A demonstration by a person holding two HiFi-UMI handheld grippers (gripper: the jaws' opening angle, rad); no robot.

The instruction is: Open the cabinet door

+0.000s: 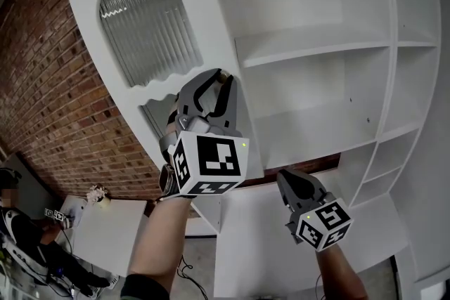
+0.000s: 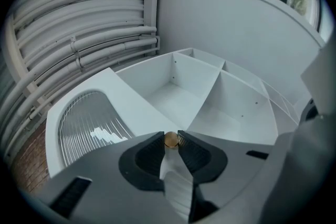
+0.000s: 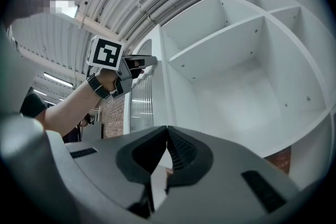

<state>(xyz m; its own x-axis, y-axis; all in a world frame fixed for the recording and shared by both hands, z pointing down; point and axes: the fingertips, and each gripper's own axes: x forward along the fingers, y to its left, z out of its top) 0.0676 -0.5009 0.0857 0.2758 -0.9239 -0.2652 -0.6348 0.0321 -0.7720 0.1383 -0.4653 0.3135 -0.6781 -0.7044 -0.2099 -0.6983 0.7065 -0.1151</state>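
The white cabinet door (image 1: 140,24) with an arched ribbed-glass pane (image 1: 148,21) stands swung open to the left of the cabinet. My left gripper (image 1: 219,81) is shut on the door's small brass knob (image 2: 171,139), which sits pinched between the dark pads in the left gripper view. The door (image 2: 105,113) and its glass pane (image 2: 84,123) lie left of the jaws there. My right gripper (image 1: 292,183) hangs lower right, shut and empty, away from the door. The right gripper view shows the left gripper (image 3: 144,63) at the door's edge (image 3: 157,76).
White cabinet shelves (image 1: 316,53) with several bare compartments fill the right. A brick wall (image 1: 56,95) is behind the door on the left. A person (image 1: 21,228) sits by a white table (image 1: 105,228) at lower left.
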